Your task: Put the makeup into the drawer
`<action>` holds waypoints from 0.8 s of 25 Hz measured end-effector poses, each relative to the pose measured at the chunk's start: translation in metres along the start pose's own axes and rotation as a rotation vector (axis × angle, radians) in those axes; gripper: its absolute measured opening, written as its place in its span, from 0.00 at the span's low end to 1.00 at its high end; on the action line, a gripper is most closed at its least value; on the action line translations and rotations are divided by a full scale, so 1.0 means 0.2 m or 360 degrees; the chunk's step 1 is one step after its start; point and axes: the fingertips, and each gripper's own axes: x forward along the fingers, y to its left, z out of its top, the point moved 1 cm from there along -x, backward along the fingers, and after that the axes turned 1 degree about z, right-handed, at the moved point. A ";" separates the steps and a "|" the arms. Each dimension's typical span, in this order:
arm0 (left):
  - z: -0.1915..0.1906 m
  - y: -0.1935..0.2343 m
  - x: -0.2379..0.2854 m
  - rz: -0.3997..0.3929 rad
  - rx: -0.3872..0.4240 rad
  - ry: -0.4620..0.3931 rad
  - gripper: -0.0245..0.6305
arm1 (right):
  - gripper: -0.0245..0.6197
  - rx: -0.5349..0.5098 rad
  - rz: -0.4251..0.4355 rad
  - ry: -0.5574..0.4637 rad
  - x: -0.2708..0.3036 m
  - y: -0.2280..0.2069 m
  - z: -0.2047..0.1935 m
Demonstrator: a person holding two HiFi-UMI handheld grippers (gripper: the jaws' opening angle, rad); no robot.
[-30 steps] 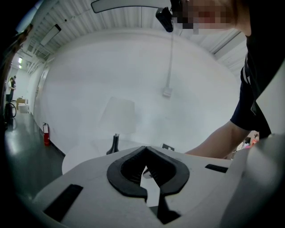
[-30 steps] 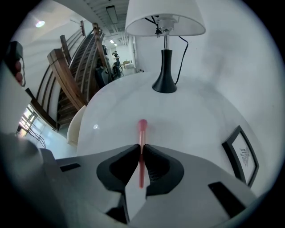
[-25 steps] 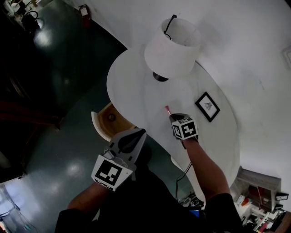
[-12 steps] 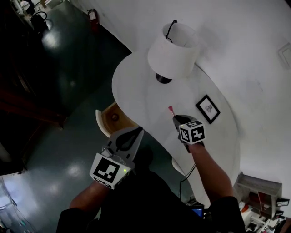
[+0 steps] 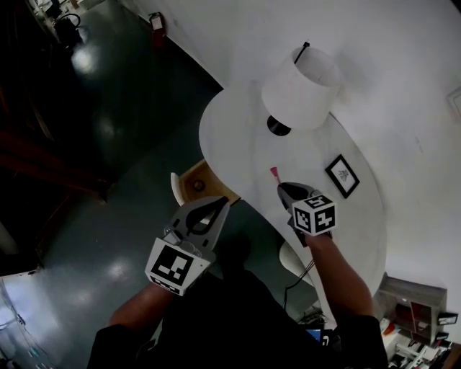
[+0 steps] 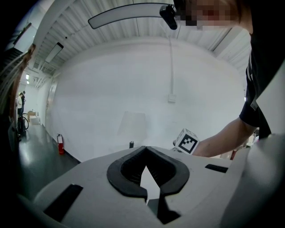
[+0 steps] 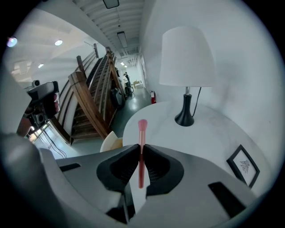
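A plain white wall curves behind a white, rounded tabletop. On the tabletop stands a lamp with a white drum shade and a black foot. A small black-framed picture is well apart from it, nearer the wall. The floor is dark, glossy and greenish, with bright patches of reflected light. A red fire extinguisher stands at the foot of the wall. Cluttered shelves fill the lower right corner. In the right gripper view a brown wooden staircase rises at the left. Above it, strip lights run along a ribbed white ceiling over a long corridor.
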 end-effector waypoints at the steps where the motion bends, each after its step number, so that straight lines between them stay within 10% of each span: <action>1: 0.00 0.03 -0.03 0.0000 0.0001 0.0000 0.05 | 0.11 0.0000 0.0010 -0.0006 0.01 0.05 0.03; 20: -0.04 0.58 -0.55 0.0026 -0.0008 -0.0019 0.05 | 0.11 -0.0009 0.0166 -0.0056 0.34 0.84 0.33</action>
